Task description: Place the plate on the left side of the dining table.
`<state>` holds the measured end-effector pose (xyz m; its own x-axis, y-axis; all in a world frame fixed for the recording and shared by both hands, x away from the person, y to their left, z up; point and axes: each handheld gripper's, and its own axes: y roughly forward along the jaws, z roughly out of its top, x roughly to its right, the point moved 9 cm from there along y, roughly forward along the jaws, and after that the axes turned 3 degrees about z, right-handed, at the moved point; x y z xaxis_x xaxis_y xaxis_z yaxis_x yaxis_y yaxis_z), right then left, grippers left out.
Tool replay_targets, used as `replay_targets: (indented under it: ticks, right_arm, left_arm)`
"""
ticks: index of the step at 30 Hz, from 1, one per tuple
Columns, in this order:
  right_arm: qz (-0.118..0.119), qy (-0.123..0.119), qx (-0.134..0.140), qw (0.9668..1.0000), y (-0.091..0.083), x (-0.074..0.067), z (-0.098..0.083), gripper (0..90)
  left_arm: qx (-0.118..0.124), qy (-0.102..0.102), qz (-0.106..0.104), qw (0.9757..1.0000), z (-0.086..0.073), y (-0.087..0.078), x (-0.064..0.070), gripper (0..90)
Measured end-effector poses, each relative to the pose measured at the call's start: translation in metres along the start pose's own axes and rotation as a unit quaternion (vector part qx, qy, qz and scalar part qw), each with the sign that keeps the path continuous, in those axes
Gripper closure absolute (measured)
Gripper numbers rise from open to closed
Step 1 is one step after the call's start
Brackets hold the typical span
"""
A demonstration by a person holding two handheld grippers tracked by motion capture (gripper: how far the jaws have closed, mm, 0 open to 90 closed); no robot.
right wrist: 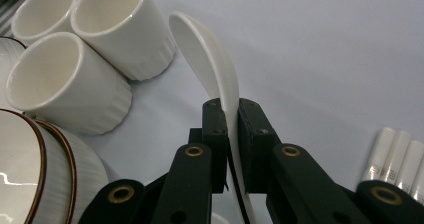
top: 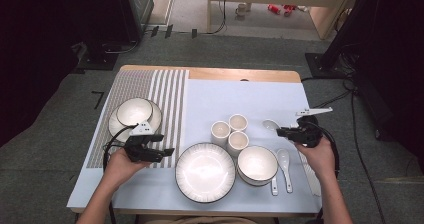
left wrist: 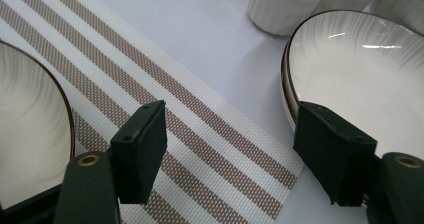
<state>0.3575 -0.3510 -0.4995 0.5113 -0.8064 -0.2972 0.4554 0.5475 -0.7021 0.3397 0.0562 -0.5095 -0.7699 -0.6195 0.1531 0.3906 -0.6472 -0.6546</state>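
Taking the large plate (top: 205, 172) at the near middle of the table as the landmark: well to its left, on the striped placemat (top: 150, 91), a bowl sits on a side plate (top: 135, 115), and the left gripper (top: 167, 152) hovers just left of the large plate's rim with its jaws apart and nothing between them; in the left gripper view its pads (left wrist: 142, 149) frame only bare mat, with the large plate's edge beside the right jaw. Behind and right of the large plate stand three cups (top: 230, 131), and touching its right side are stacked bowls (top: 257, 165). Farther right, two spoons (top: 285, 170) lie on the cloth, and the right gripper (top: 280, 132) is clamped on the handle of a third white spoon (right wrist: 207, 59), its bowl pointing toward the cups. To do this well, I judge the spoon should be carried level and kept off the cups' walls, since the glazed handle could slip or pivot in the pads; set it down fully before releasing, and keep the left gripper clear of the plate rim.
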Motion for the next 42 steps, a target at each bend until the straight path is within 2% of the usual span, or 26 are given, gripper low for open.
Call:
replay_targets:
  ticks: [2, 5, 7, 8, 11, 16, 25, 30, 35, 36, 42]
  right_arm:
    - [0.003, -0.001, 0.0, 1.0, 0.0, -0.001, 0.002, 83.5]
    - [0.004, -0.001, -0.004, 1.0, 0.0, -0.002, 0.002, 83.5]
    - [0.006, -0.004, -0.006, 1.0, 0.001, -0.001, 0.002, 83.5]
    - [0.009, -0.004, -0.009, 0.9999, 0.001, -0.001, 0.002, 83.5]
    - [0.011, -0.005, -0.01, 0.9999, 0.002, -0.002, 0.003, 83.5]
    - [0.022, -0.009, -0.015, 0.9996, 0.004, -0.006, 0.007, 83.5]
    - [0.038, -0.018, -0.02, 0.9989, 0.007, -0.016, 0.016, 83.5]
    - [0.048, -0.021, -0.024, 0.9984, 0.007, -0.02, 0.02, 83.5]
    - [0.048, -0.027, -0.026, 0.9982, 0.007, -0.021, 0.022, 83.5]
    - [0.042, -0.03, -0.023, 0.9984, 0.008, -0.021, 0.023, 83.5]
    - [0.051, -0.032, -0.023, 0.9979, 0.007, -0.023, 0.027, 83.5]
  left_arm:
    - [0.0, -0.003, -0.008, 1.0, 0.003, -0.001, 0.0, 30.3]
    - [-0.009, 0.001, -0.001, 1.0, 0.004, -0.001, 0.0, 30.4]
    - [-0.012, 0.005, -0.008, 0.9999, 0.007, -0.002, 0.002, 30.5]
    - [-0.006, 0.001, -0.019, 0.9998, 0.011, -0.002, 0.003, 31.5]
    - [-0.003, -0.002, -0.025, 0.9997, 0.014, 0.0, 0.004, 31.6]
    - [-0.022, 0.006, -0.033, 0.9992, 0.018, 0.004, 0.005, 31.9]
    - [-0.012, 0.015, -0.055, 0.9983, 0.032, 0.006, 0.01, 34.1]
    - [-0.008, 0.013, -0.061, 0.9981, 0.038, 0.006, 0.009, 34.8]
    - [-0.007, 0.01, -0.058, 0.9982, 0.042, 0.007, 0.007, 34.9]
    - [-0.004, 0.005, -0.061, 0.9981, 0.043, 0.008, 0.006, 34.9]
    - [-0.012, 0.006, -0.064, 0.9979, 0.043, 0.012, 0.005, 35.1]
